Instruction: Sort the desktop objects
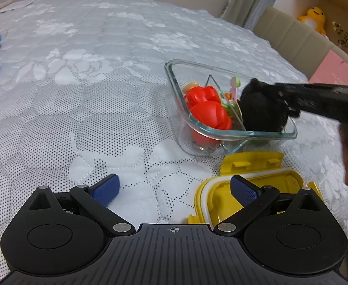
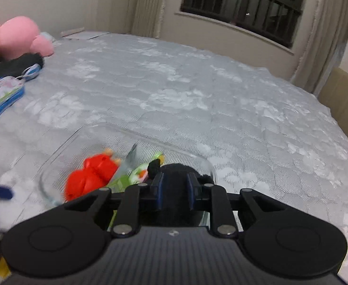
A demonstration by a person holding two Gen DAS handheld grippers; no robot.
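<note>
A clear glass container [image 1: 171, 71] with a divider stands on the quilted table. Its left part holds a red plastic toy [image 1: 207, 111], with small green and pink pieces [image 1: 233, 87] by the divider. My right gripper [image 1: 285, 102] reaches in from the right, shut on a black plush toy [image 1: 261, 109] that hangs low over the right compartment. In the right wrist view the black plush toy [image 2: 176, 168] fills the narrow gap of the right gripper [image 2: 175, 182], above the blurred container [image 2: 98, 124] and red toy [image 2: 91, 175]. My left gripper [image 1: 174, 185] hangs open and holds nothing, beside a yellow lid [image 1: 252, 163].
A blue-rimmed tin [image 2: 3, 95], a black item with a key ring [image 2: 15, 66] and a pink plush [image 2: 17, 35] lie at the table's far left. A beige chair [image 1: 290, 38] and a yellow plush [image 1: 314, 16] stand beyond the right edge.
</note>
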